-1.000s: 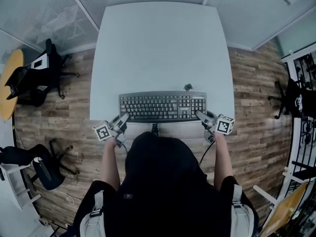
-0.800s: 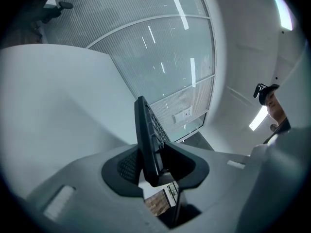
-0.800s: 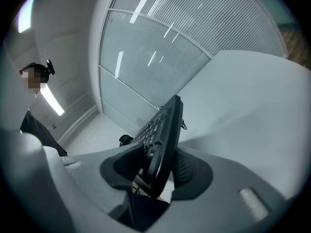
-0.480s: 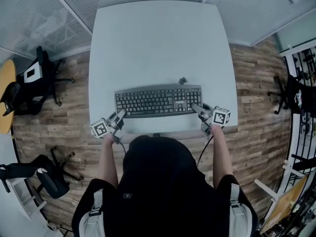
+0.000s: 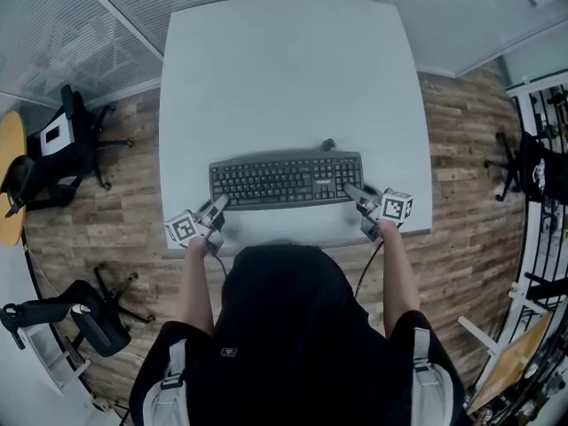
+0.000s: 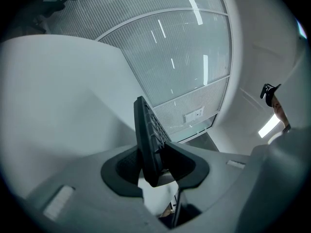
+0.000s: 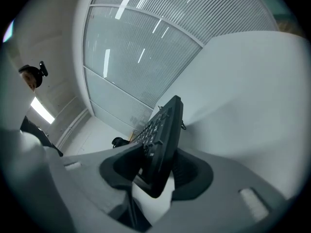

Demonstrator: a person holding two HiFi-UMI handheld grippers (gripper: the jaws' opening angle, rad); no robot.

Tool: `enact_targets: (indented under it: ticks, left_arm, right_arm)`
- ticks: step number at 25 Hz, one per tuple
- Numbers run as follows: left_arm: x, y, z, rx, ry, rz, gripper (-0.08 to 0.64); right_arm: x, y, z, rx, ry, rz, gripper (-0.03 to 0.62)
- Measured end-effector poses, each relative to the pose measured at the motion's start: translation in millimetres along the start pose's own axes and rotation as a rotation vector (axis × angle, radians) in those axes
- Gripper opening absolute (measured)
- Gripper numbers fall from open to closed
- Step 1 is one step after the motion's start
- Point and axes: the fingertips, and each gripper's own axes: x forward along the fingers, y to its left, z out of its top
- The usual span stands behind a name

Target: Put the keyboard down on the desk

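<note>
A black keyboard [image 5: 286, 179] lies level over the near part of the white desk [image 5: 284, 78], held at both ends. My left gripper [image 5: 217, 208] is shut on its near-left corner, my right gripper [image 5: 352, 192] on its near-right corner. In the left gripper view the keyboard [image 6: 147, 140] stands edge-on between the dark pads [image 6: 125, 166], which press on it. The right gripper view shows the keyboard [image 7: 163, 140] clamped the same way between the pads [image 7: 187, 171]. Whether the keyboard touches the desk I cannot tell. A dark cable end [image 5: 328, 144] sticks out at its far edge.
The desk's near edge [image 5: 293, 240] lies just below the grippers. Wood floor [image 5: 457, 167] surrounds the desk. Black office chairs stand at the left [image 5: 67, 145] and lower left [image 5: 89, 313]. Glass partitions [image 5: 98, 25] run behind the desk. A dark rack [image 5: 541, 167] stands at the right.
Both grippers have carried the keyboard farther in over the desk and lower. It now sits wholly over the desktop; before, its near edge hung past the desk's front edge.
</note>
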Motion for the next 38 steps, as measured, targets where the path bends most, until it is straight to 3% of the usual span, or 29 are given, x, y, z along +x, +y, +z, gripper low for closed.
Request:
enact_targets:
  ticks: [9,16,26,32,38]
  left_arm:
    - [-5,3,-38,-0.025,0.090,0.003,0.127]
    - [-17,23,-60,-0.078,0.080,0.065,0.130]
    - [-14,41,-64,-0.102,0.055,0.150,0.141]
    - [-14,53,-61,-0.091,0.081,0.259,0.158]
    - [-17,57,-60,-0.073,0.065,0.327,0.172]
  right_arm:
    - [-19,-18,-53,0.083,0.059,-0.039,0.169]
    - [-16,-25,-83,0.180,0.085,-0.061,0.175]
    - [-8,-45,-84,0.225,0.101,-0.102,0.179]
    - [-5,-48,-86,0.236,0.113,-0.183,0.194]
    - [-4,-50,-86,0.186,0.047,-0.281,0.222]
